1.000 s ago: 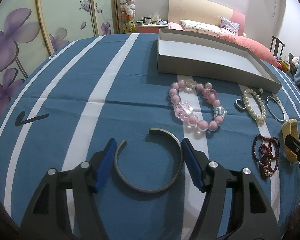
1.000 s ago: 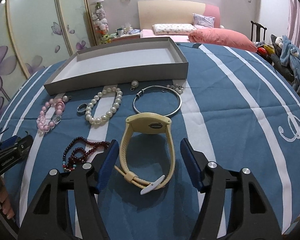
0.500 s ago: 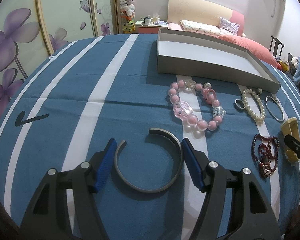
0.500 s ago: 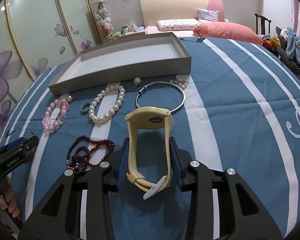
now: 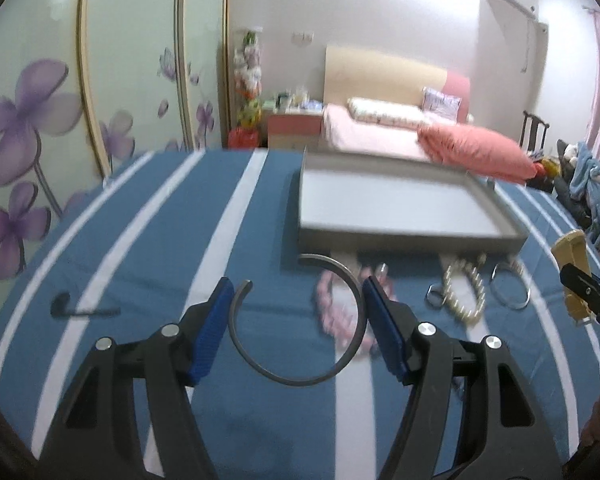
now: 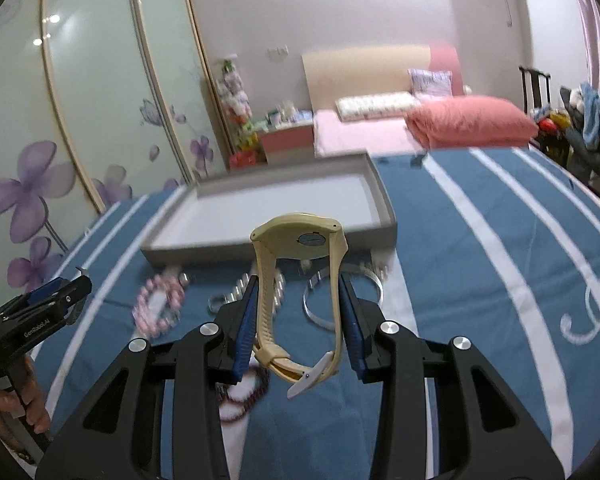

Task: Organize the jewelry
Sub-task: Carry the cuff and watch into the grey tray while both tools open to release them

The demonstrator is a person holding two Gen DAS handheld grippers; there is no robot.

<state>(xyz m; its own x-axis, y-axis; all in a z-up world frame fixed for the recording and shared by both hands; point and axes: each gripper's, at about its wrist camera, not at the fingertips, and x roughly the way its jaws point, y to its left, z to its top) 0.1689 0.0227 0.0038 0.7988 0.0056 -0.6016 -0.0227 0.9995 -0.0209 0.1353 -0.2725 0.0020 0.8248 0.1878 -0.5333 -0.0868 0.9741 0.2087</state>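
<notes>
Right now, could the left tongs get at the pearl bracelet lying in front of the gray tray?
Probably not yet. The left tongs already hold the gray bangle, so nothing more fits between them. The pearl bracelet itself lies uncovered on the cloth to their right.

Each gripper [image 6: 296,316] has 2 black arms with blue ribbed pads [image 6: 246,320]. Silver screws [image 6: 207,329] stud the arms. White lettering marks the left gripper [image 6: 60,296].

The left gripper [image 5: 298,312] holds its blue pads against both sides of a grey open bangle [image 5: 296,322]. The right gripper [image 6: 298,312] is clamped on a cream watch [image 6: 298,276], raised.
</notes>
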